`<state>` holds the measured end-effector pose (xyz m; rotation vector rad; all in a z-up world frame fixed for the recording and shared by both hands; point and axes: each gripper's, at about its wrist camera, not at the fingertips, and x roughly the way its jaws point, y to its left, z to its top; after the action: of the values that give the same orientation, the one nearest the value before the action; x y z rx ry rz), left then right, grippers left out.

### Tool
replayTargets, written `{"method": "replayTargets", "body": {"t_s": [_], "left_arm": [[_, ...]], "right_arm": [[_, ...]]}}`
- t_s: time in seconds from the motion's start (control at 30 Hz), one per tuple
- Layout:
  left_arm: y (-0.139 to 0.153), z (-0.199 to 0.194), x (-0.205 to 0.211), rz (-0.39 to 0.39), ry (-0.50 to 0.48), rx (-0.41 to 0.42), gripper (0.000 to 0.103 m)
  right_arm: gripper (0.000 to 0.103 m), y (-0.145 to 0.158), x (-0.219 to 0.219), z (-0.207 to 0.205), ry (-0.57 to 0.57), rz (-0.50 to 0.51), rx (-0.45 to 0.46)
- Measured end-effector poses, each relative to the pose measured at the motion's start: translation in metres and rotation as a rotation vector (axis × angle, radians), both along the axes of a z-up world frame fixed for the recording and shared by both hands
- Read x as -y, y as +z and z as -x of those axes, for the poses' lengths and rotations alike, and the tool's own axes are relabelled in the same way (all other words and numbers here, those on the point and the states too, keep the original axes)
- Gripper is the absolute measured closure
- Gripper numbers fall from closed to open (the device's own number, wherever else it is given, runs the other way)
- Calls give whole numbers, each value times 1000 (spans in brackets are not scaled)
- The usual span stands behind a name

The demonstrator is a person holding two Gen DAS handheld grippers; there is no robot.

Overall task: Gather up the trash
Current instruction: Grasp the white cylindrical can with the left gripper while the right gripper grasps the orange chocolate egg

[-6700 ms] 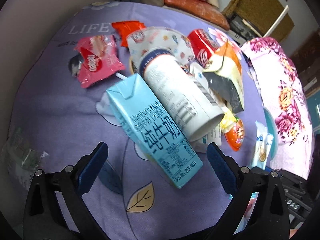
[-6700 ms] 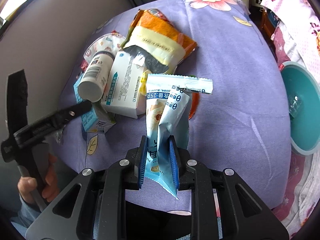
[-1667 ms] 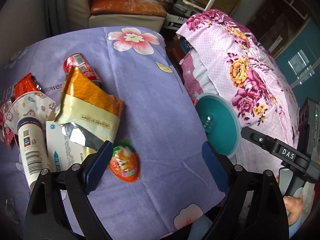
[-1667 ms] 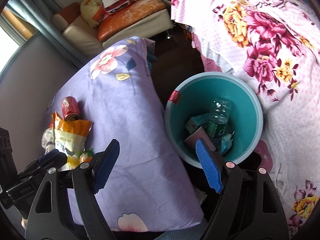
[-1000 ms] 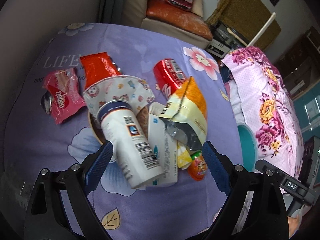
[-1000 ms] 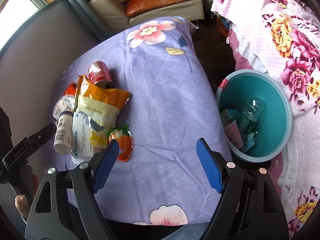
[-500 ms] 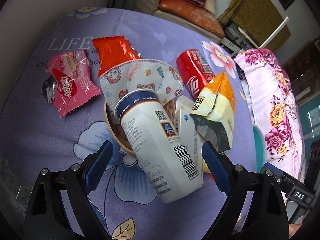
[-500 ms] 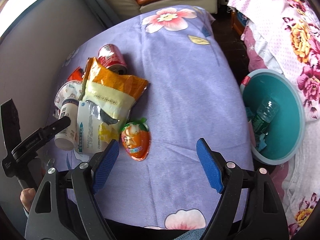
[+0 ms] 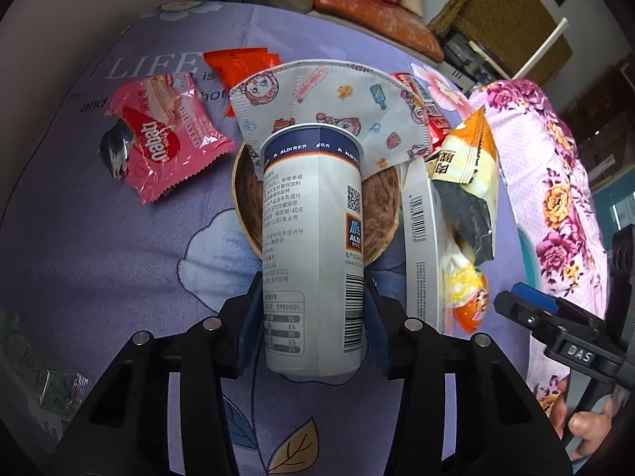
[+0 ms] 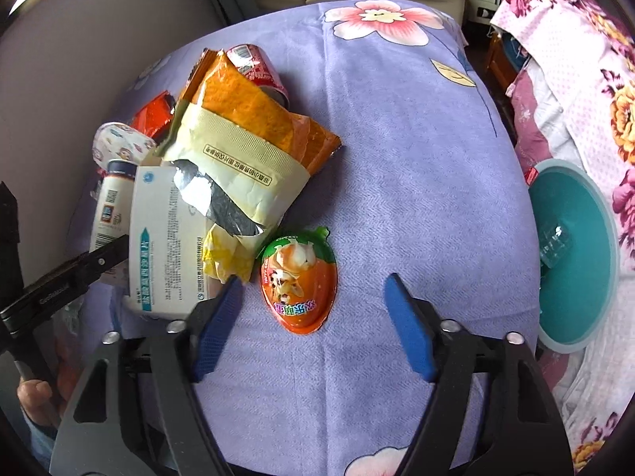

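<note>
Left wrist view: left tongs [image 9: 313, 317] closing on the tall drink cup [image 9: 311, 238] lying on the counter [image 9: 99, 246]; probably lifting next, then carrying to the bin.

Right wrist view: right tongs [image 10: 313, 323] gaping wide, holding nothing, hovering around the orange egg-shaped packet [image 10: 298, 281]; teal bin [image 10: 571, 261] waiting beside the counter; squeezing needed next.

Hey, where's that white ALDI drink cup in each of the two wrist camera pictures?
Left wrist view: the ALDI cup fills the centre, clamped between the left gripper pads.
Right wrist view: the same cup sits at the far left edge, partly hidden behind the white box.
Shared landmark: the orange snack bag, right of the cup in both views.
</note>
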<state>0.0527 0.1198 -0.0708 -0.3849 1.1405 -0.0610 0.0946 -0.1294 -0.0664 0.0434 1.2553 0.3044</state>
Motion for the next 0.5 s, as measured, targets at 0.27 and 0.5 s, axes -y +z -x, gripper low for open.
{"method": "replayTargets", "body": {"t_s": [0.27, 0.5], "left_arm": [[-15, 1, -5, 15, 12, -26, 51], [-4, 2, -6, -22, 33, -7, 45]], "right_arm": [[45, -13, -20, -3, 70, 21, -5], [53, -22, -28, -6, 93, 50, -5]]}}
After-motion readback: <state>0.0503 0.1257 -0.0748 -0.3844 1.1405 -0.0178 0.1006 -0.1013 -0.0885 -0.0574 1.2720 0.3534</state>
